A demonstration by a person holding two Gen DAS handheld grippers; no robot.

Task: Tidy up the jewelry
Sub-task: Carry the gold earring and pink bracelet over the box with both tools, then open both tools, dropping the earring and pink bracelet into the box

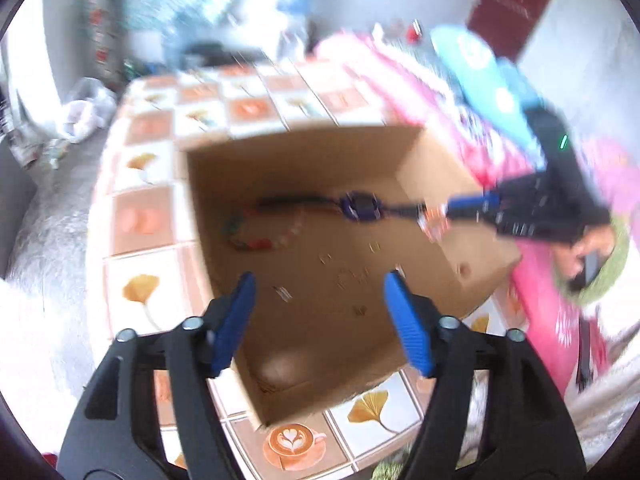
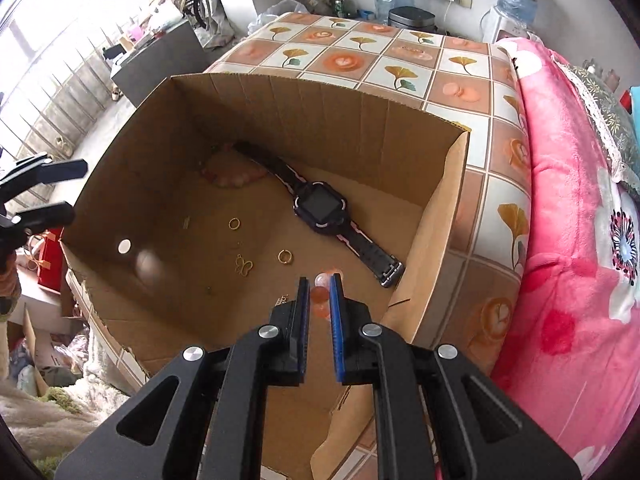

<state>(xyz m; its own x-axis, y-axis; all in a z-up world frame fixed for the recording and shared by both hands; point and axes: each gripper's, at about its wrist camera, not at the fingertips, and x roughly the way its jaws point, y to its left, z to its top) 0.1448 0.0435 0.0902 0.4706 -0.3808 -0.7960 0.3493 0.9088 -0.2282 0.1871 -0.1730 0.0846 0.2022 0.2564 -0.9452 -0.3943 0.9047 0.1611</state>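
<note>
**Jewelry sorting: both grippers over the open cardboard box**

Left wrist view (blurred). The left gripper (image 1: 320,280) occupies the lower centre of the frame. Its blue ribbed fingers (image 1: 234,322) stand wide apart, released, with nothing between them. Left of and behind the gripper lies the tiled tablecloth with ginkgo-leaf and coffee-cup prints (image 1: 144,220). The open brown cardboard box (image 1: 416,172) fills the middle of the frame. On its floor, left of centre, lies a string of coloured beads (image 1: 256,236); at centre lies the dark purple wristwatch with a black strap (image 1: 360,208); below it, small gold pieces are scattered, too blurred to identify individually. At right centre the right gripper (image 1: 436,216) enters over the box wall with pale orange beads at its tips.

Right wrist view. At the left edge, the left gripper (image 2: 60,190) shows its two black arms apart, outside the box wall (image 2: 132,216). On the box floor, left to right: a gold ring (image 2: 234,223), a gold butterfly-shaped charm (image 2: 243,266), a second gold ring (image 2: 285,256), then the wristwatch (image 2: 320,205) lying diagonally. At lower centre the right gripper (image 2: 320,280) is clenched on a translucent orange and clear bead strand (image 2: 321,295), which sits between its pads above the box floor, just beside the watch buckle. At the right edge lies a pink floral blanket (image 2: 572,208).
</note>
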